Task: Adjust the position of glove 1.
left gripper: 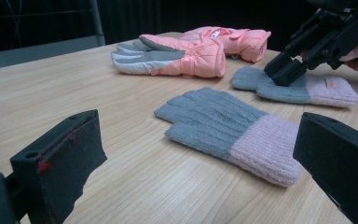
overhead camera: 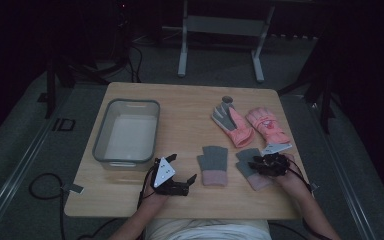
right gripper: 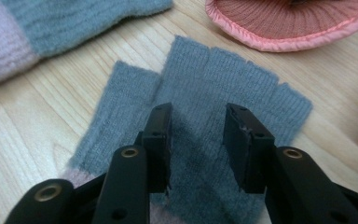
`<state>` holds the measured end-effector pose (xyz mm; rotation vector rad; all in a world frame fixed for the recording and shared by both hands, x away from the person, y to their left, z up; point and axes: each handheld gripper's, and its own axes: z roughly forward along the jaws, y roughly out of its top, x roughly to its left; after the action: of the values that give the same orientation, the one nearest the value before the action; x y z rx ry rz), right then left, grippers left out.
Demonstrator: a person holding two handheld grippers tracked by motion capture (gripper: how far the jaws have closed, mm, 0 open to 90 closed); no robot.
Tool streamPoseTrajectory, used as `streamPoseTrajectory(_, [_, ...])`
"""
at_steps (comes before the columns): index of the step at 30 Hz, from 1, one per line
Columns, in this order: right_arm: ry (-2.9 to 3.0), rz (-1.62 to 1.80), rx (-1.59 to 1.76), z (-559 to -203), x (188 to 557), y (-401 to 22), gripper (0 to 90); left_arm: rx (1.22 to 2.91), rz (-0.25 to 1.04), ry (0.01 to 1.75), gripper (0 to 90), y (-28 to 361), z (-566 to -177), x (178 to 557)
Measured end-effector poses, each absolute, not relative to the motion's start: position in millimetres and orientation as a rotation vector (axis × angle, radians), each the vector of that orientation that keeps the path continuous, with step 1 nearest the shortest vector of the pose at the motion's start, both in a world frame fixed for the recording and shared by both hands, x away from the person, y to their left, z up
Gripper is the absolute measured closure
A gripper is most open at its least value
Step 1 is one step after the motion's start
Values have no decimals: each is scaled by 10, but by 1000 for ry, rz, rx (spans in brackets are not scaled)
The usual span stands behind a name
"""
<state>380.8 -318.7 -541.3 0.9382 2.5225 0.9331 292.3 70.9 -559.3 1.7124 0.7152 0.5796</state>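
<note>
1. Right gripper [overhead camera: 268, 164] is down over the right-hand knit glove [overhead camera: 250, 167], near the table's [overhead camera: 180, 107] front right corner. Grey fingers, pink cuff, lying flat.
2. Right gripper view: jaws partly apart, tips right at the grey knit of that knit glove [right gripper: 205, 116]. Flat fabric shows in the gap, nothing pinched or lifted. Can't tell whether the tips actually press the fabric.
3. Left gripper view agrees: right gripper [left gripper: 284, 70] tip-down on the grey part of that glove [left gripper: 303, 88], cuff pointing away from the other glove.
4. Left gripper [overhead camera: 182, 184] sits near the front edge, left of centre, jaws wide apart, holding nothing. Its view looks across the bare wood at the gloves.
5. Second knit glove [overhead camera: 215, 165] lies flat between the two grippers, just beside the first one, not touching it. Cuff toward the front edge. In the left gripper view it [left gripper: 233, 130] lies just ahead of the open jaws.
6. Two pink ski gloves [overhead camera: 250, 125] lie side by side toward the right rear of the table, behind the knit pair; the left one shows a grey palm.
7. Clear plastic bin [overhead camera: 127, 132] stands on the left half of the table, close to the left edge, well apart from the gloves.
</note>
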Motion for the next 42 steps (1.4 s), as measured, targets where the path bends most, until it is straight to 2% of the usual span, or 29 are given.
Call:
streamPoseTrajectory(2, [2525,946,951,-5422,3821,-3201,680,1712,578,715,10,709,-5593,2923])
streamPoseTrajectory(5, [2507,954,968,-5435,3809,-3180,818,1713,578,714,11,710,-5593,2924])
streamPoseTrajectory(7, [2482,949,1005,-5432,3790,-3148,853,1713,578,713,11,710,-5593,2923])
streamPoseTrajectory(10, [2445,962,1085,-5385,3754,-3120,864,1712,575,715,10,712,-5593,2925])
streamPoseTrajectory(18, [2222,1055,1282,-4906,3494,-2980,867,1711,575,718,11,711,-5593,2925])
streamPoseTrajectory(22, [2156,1064,1356,-4816,3389,-2906,867,1711,576,718,11,711,-5593,2925])
streamPoseTrajectory(28, [2135,1011,1383,-4896,3323,-2911,867,1712,574,713,11,709,-5593,2924])
streamPoseTrajectory(37, [2147,946,1451,-5301,3446,-2949,864,1713,576,715,10,707,-5593,2922])
streamPoseTrajectory(42, [2160,913,1471,-5404,3510,-2968,856,1713,574,715,11,707,-5593,2923])
